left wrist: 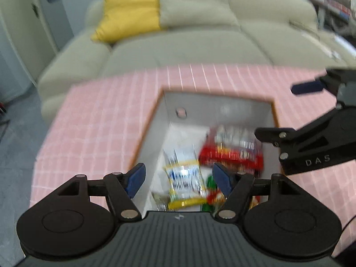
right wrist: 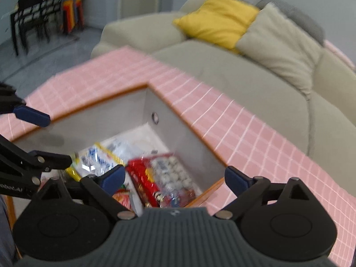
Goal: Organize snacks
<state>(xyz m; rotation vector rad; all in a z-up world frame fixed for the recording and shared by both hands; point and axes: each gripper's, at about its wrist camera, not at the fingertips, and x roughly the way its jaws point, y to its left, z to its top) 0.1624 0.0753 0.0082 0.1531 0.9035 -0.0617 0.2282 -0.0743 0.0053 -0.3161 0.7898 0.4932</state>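
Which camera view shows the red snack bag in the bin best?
The right wrist view: the red snack bag lies near the lens, its clear window of small round sweets readable. In the left wrist view the same bag is smeared by motion blur; only its red colour shows.

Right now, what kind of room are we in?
Most likely a home living room. A beige sofa with a yellow cushion stands behind a low table under a pink checked cloth, and snack bags sit in a grey box on it.
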